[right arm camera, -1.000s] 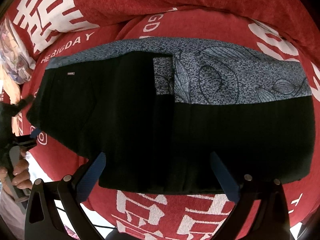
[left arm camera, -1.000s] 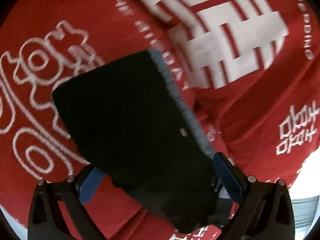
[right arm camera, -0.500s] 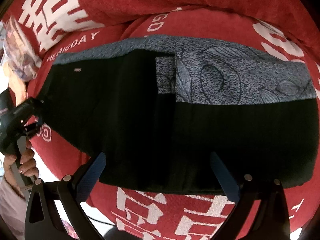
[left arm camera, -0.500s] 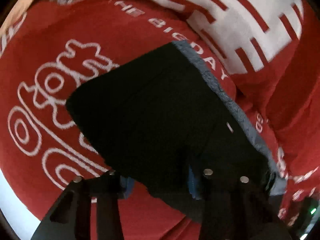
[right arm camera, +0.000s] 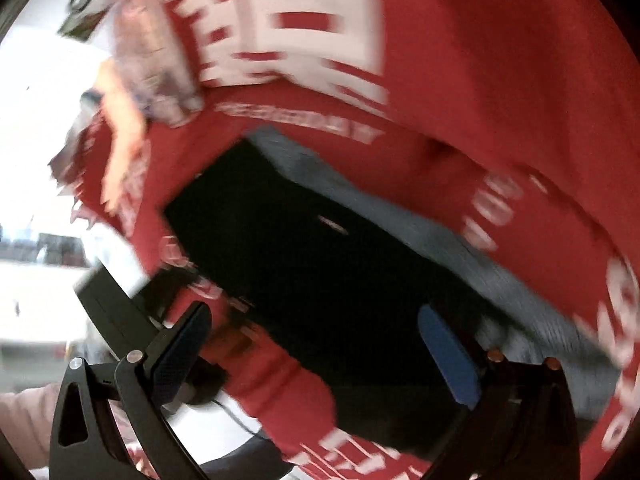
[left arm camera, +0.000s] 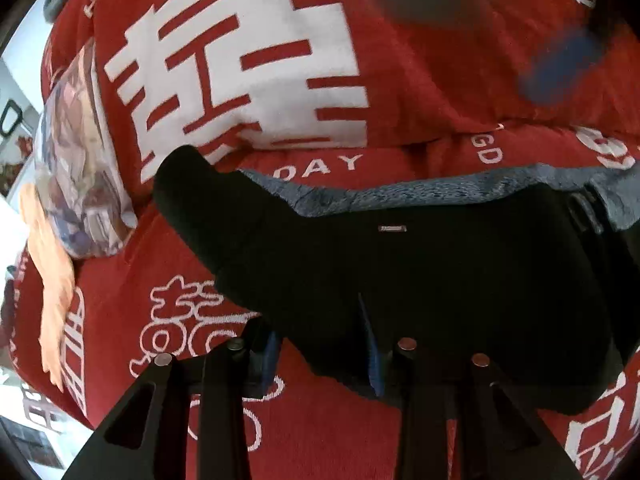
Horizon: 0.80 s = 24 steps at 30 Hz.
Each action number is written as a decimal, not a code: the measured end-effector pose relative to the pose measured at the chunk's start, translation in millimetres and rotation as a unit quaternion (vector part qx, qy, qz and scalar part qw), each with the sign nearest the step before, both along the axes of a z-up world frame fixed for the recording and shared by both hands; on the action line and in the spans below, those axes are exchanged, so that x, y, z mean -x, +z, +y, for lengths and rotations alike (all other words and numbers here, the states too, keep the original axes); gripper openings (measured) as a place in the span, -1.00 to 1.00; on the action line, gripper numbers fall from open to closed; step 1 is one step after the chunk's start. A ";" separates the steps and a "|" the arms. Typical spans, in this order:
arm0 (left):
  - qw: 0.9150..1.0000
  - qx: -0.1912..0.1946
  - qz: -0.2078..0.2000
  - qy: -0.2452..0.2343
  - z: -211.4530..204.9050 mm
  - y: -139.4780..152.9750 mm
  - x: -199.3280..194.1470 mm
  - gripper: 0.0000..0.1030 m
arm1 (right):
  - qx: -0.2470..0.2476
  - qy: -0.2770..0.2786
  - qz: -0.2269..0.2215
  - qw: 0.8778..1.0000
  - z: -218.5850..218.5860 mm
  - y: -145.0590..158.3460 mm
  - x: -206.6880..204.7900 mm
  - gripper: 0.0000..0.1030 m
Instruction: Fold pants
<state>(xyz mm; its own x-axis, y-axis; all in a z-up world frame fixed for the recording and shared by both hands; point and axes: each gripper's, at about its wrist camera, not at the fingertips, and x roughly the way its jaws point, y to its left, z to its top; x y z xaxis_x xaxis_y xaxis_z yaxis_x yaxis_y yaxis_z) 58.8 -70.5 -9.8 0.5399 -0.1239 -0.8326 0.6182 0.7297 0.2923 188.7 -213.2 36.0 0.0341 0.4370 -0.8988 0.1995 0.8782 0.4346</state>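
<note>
Black pants [left arm camera: 440,280] with a grey patterned strip [left arm camera: 360,196] along the far edge lie across a red blanket [left arm camera: 320,432]. My left gripper [left arm camera: 320,354] is shut on the near edge of the pants, and black cloth is bunched between its blue pads. The left end of the pants is lifted into a point. In the blurred right wrist view my right gripper [right arm camera: 316,354] is open and wide above the pants [right arm camera: 320,272], with nothing pinched. The left gripper's black body [right arm camera: 108,304] shows at the lower left there.
The blanket carries large white characters [left arm camera: 248,64] and rises into a fold behind the pants. A printed cushion [left arm camera: 80,160] and an orange cloth [left arm camera: 52,272] lie at the left edge. A pale sleeve [right arm camera: 24,412] sits low on the left.
My left gripper went from wide open to shut on the pants' near edge and rolled round. My right gripper stayed open and swung fast toward the left end of the pants.
</note>
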 end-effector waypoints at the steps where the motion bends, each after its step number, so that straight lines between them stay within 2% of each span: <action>1: 1.000 -0.002 -0.004 -0.003 -0.4 0.3 1.2 -0.29 | -0.011 0.013 0.005 1.000 9.3 -0.8 -15.6 1.00; 4: 1.000 -0.011 -0.015 -0.009 -4.9 -4.0 1.3 -0.29 | -0.036 0.042 0.019 0.998 31.5 -4.9 -51.8 1.00; 10: 1.000 -0.007 -0.021 -0.007 -5.2 -2.6 7.5 -0.29 | -0.064 0.106 0.080 0.989 81.1 -41.1 -101.3 1.00; 12: 1.000 -0.007 -0.023 -0.007 -5.3 -2.8 8.4 -0.29 | -0.077 0.119 0.108 0.984 94.8 -58.7 -108.9 0.90; 13: 1.000 -0.008 -0.024 -0.007 -5.7 -2.7 8.9 -0.29 | -0.077 0.125 0.120 0.982 99.9 -67.6 -109.8 0.77; 14: 1.000 -0.008 -0.025 -0.007 -6.4 -2.6 9.1 -0.29 | -0.074 0.131 0.134 0.980 103.5 -74.9 -110.0 0.50; 15: 1.000 -0.010 -0.025 -0.007 -7.7 -2.7 8.9 -0.29 | -0.067 0.135 0.145 0.978 105.4 -81.0 -109.4 0.34; 17: 1.000 -0.008 -0.014 -0.008 -10.7 -1.8 8.1 -0.29 | -0.044 0.143 0.168 0.974 103.8 -94.5 -106.2 -0.43; 19: 1.000 0.001 -0.017 -0.010 -14.0 5.7 10.4 -0.29 | -0.047 0.128 0.163 0.977 93.6 -94.8 -102.0 -0.57; 24: 0.999 0.035 -0.018 -0.027 -28.9 40.2 22.8 -0.29 | -0.090 0.070 0.099 0.988 49.8 -58.2 -79.5 -0.60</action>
<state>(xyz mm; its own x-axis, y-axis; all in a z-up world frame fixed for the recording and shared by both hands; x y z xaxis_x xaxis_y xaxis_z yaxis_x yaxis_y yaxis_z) 36.0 -99.4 30.4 0.5603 -0.2111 -0.8009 0.6478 0.7143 0.2649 268.2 -163.4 -22.2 -0.2068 0.5790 -0.7886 0.1776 0.8149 0.5517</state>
